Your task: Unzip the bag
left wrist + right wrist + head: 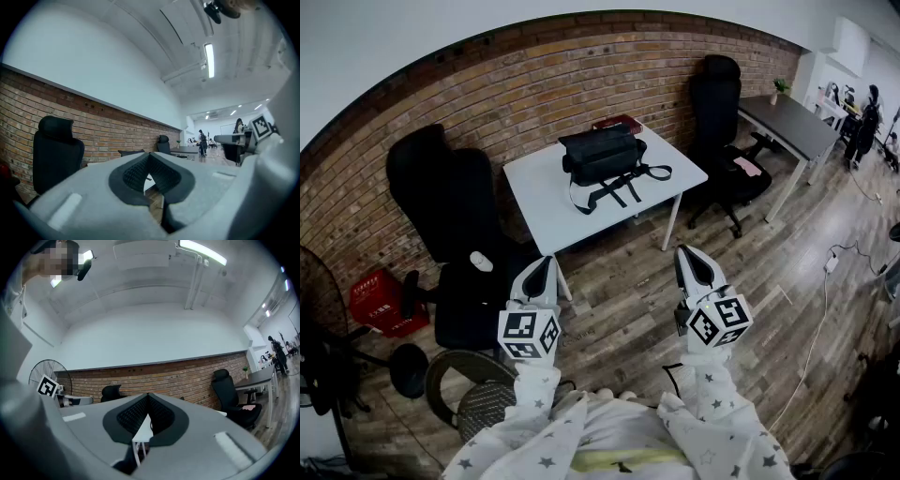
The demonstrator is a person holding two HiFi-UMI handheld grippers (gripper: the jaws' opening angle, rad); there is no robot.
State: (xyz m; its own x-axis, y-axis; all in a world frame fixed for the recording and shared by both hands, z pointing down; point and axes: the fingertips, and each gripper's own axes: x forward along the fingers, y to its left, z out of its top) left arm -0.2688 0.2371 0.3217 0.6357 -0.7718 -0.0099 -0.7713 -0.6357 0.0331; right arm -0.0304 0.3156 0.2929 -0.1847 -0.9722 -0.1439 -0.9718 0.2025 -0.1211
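The left gripper (546, 262) and the right gripper (687, 253) both have their jaws closed, pads together on nothing. They are side by side, well short of the table (546, 211). The bag (602, 155) lies on the table's far half, with its strap (619, 187) trailing toward the near edge. It looks soft, light and likely to slide. One gripper should probably pin the fabric beside the zip while the other pinches the pull, which is too small to make out.

Matt black fabric bag (602, 155), smooth white table (544, 202), rough brick wall (487, 103), wood-plank floor (628, 291)
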